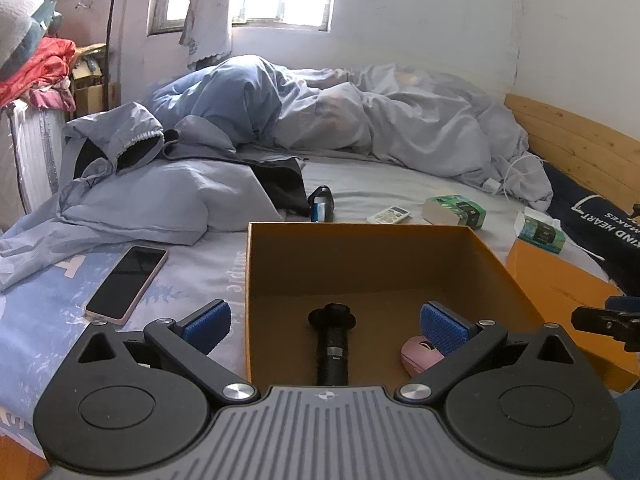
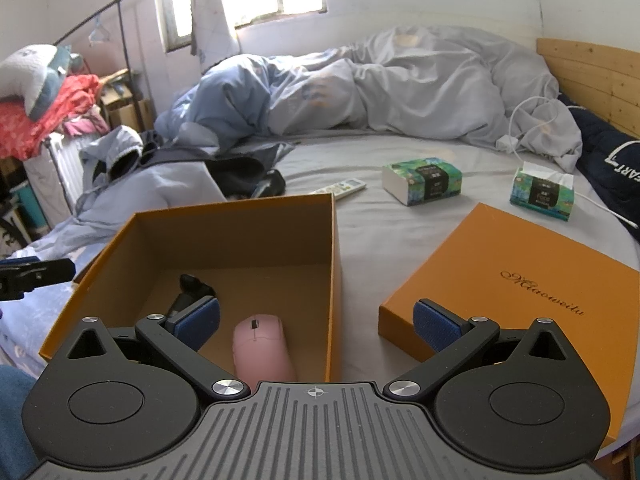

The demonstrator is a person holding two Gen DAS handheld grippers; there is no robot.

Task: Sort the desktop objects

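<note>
An open orange box (image 1: 360, 236) (image 2: 336, 248) sits on the bed. Inside lie a black cylindrical device (image 1: 332, 344) (image 2: 192, 292) and a pink mouse (image 1: 418, 356) (image 2: 262, 348). My left gripper (image 1: 324, 326) is open and empty, over the box's near left side. My right gripper (image 2: 316, 324) is open and empty, straddling the box's right wall. A phone (image 1: 126, 284) lies left of the box. A white remote (image 1: 389, 214) (image 2: 340, 188) and a black and blue object (image 1: 321, 205) lie beyond the box.
The orange lid (image 2: 508, 300) (image 1: 560, 292) lies right of the box. Two tissue packs (image 2: 422, 181) (image 2: 544, 190) sit further back. Crumpled grey bedding (image 2: 400, 92) and clothes (image 1: 160, 192) cover the far and left bed. A wooden headboard (image 2: 592, 76) is at right.
</note>
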